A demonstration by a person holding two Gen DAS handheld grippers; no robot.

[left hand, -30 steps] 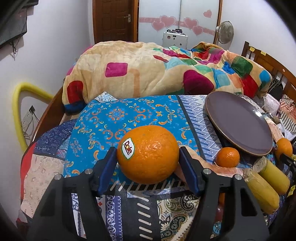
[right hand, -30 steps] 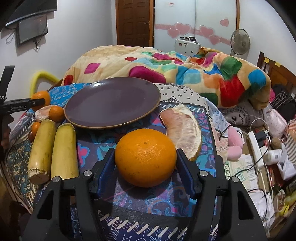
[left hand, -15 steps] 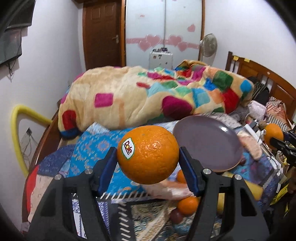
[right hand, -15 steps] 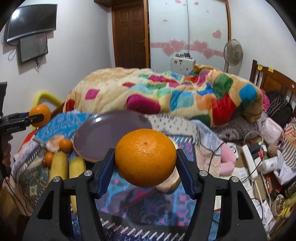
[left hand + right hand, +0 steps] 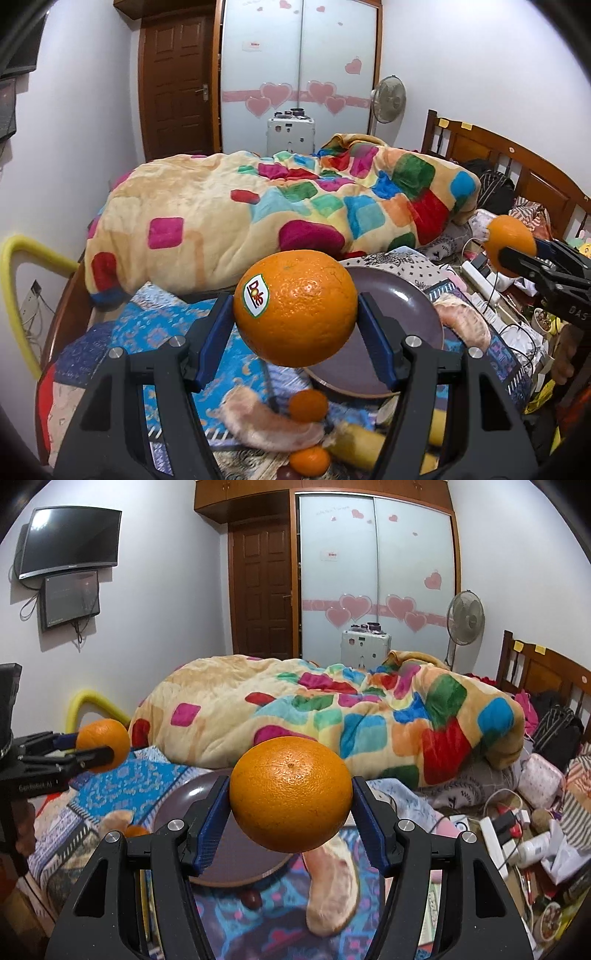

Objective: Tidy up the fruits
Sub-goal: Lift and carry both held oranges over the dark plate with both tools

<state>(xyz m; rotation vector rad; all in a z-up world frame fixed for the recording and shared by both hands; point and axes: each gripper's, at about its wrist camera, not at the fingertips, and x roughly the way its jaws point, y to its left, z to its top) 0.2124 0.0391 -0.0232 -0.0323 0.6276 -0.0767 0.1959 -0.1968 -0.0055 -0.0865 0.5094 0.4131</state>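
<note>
While both grippers were up in the air, each one had an orange clamped tight.

Left gripper (image 5: 295, 314) was squeezing the stickered orange (image 5: 295, 308) between its blue pads (image 5: 218, 341), Dole label facing the camera, floating above the purple plate (image 5: 406, 314) on the patterned bedspread (image 5: 147, 325). Right gripper (image 5: 290, 799) was clenched on the plain orange (image 5: 290, 794) the same way, also hanging over that plate (image 5: 177, 805). Down on the bedspread sat two small tangerines (image 5: 308, 405), a peeled pomelo piece (image 5: 266, 424) right beside them, another pomelo chunk (image 5: 332, 890) by the plate's right edge, and something yellow (image 5: 354, 445), too blurry to name. Colourful blanket (image 5: 332, 716) was heaped behind it all.
</note>
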